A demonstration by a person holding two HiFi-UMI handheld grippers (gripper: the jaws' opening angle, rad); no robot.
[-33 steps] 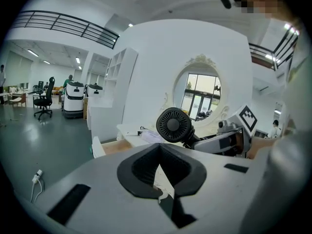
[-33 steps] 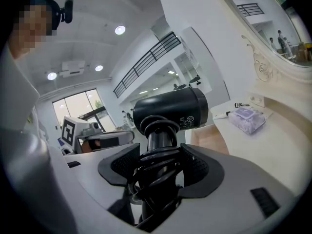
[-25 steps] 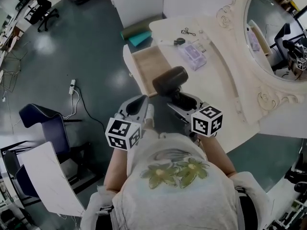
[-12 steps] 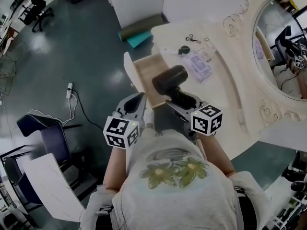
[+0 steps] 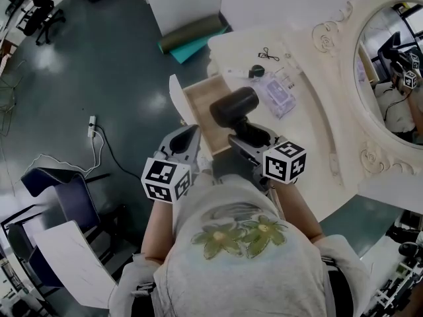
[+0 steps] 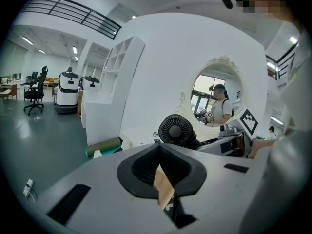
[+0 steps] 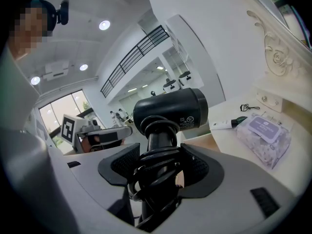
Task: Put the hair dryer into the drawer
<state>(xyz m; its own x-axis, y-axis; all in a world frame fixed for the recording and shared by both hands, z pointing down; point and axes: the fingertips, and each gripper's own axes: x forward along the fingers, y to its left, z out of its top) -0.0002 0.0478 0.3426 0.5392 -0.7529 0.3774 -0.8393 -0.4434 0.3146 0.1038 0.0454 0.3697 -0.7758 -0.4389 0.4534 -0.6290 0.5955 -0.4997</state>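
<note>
The right gripper (image 5: pixel 251 137) has its two fingers clamped on the handle of the black hair dryer (image 7: pixel 170 108). The black cord is wound round that handle. The hair dryer is held up in the air, with its fat end pointing away from the person. Seen from the head view, it sits over the right edge of the open wooden drawer (image 5: pixel 201 91). The left gripper (image 5: pixel 187 139) is just left of it, near the drawer, with its fingers together and nothing in them. A clear box (image 5: pixel 277 92) lies on the white table (image 5: pixel 310 124), further off to the right.
</note>
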